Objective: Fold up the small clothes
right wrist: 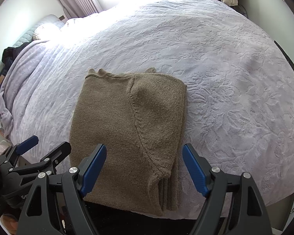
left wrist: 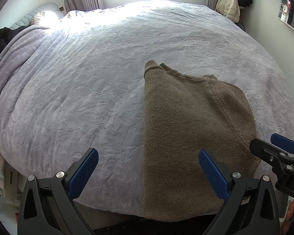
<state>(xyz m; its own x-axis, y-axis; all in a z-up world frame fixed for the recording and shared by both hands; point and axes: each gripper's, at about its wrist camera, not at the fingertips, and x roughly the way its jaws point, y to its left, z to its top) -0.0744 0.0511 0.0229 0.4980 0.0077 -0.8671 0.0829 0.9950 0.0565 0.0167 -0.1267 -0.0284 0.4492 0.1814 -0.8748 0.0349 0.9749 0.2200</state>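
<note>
Two grippers hover with jaws spread wide and nothing between the pads: your left gripper point(left wrist: 148, 173) and your right gripper point(right wrist: 144, 169) both grasp nothing. One brown knit sweater point(right wrist: 127, 129) lies on the bed point(right wrist: 225, 78), already folded into a narrow stack, its hem at the near edge of the bed and hanging slightly over it, its collar pointing toward the far edge under the window. So its long axis runs straight away from you, in line with the way both grippers point. Your right gripper sits nearly centred over the near end of the sweater, with the stacked layers showing just inside its right finger; your left gripper straddles the sweater's left border, one finger over bare bedspread. By my judgement the next fold goes along that axis, hem toward collar, and your right hand is better placed.
</note>
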